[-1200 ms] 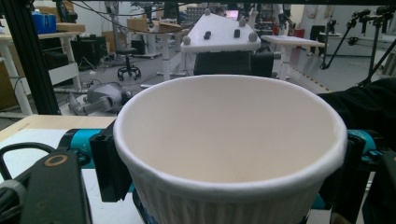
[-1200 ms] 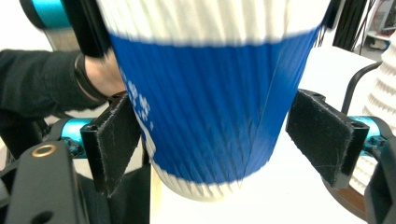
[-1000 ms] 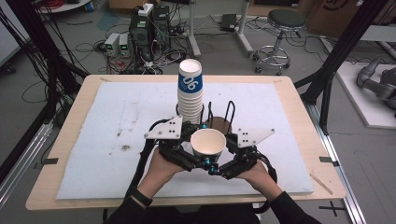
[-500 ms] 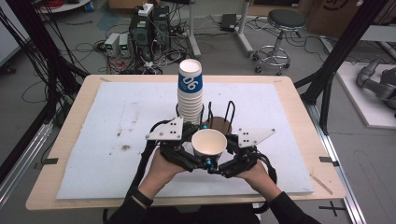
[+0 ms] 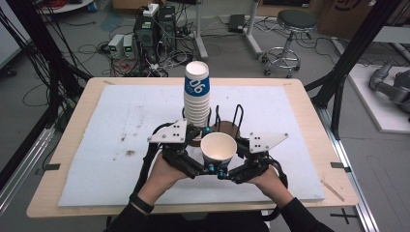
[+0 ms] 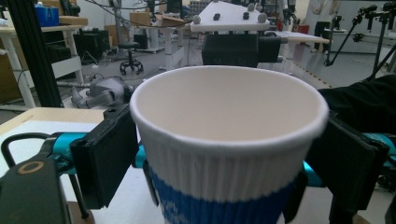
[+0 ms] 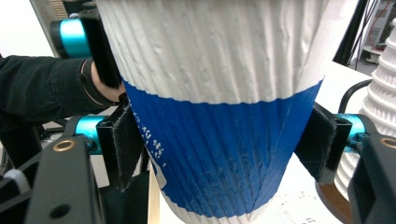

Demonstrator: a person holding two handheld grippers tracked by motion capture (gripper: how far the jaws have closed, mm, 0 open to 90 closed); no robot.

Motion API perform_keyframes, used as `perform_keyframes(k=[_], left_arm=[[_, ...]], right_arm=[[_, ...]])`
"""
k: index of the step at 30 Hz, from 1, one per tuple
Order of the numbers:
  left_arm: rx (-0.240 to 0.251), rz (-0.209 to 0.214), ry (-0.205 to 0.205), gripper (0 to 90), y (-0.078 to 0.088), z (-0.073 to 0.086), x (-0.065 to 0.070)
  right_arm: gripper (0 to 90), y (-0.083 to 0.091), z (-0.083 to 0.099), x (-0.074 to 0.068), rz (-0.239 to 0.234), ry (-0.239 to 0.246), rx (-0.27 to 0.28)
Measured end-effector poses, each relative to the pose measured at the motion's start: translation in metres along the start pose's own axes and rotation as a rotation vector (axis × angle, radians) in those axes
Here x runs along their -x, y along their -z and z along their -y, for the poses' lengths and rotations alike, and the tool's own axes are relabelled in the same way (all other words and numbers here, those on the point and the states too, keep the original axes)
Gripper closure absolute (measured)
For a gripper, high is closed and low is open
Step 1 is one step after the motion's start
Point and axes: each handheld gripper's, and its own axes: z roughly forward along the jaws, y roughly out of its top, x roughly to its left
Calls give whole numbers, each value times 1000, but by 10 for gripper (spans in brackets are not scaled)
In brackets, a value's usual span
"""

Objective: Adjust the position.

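Standing upright above the near middle of the bench [image 5: 72,145], a ribbed white cup [image 5: 218,147] with a blue band was pinched from both sides: left tongs [image 5: 207,167] and right tongs [image 5: 223,170] each closed on its wall, pads [image 6: 105,156] pressed against the ribbing. Just behind it rose a tall cup stack [image 5: 197,99]. A stool [image 5: 290,29] stood on the floor beyond.
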Motion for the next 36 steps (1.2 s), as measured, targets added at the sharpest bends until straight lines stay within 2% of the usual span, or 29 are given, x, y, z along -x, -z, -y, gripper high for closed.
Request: perform_keyframes(k=[5,8,15,24,36], left_arm=[[8,-13,-3,135,9,-1,-1],[-3,-27,-20,135,14,-2,0],[-16,-38,-22,136,21,-2,0],[-43,-51,-26,135,23,1,-1],[-70,-53,-1,135,17,14,-2]], right_arm=[[262,3,0,2,8,-5,11],[262,6,-1,3,14,-4,22],[262,11,-2,6,26,-12,35],[262,20,-4,8,45,-20,58],[263,26,-6,9,53,-30,88]])
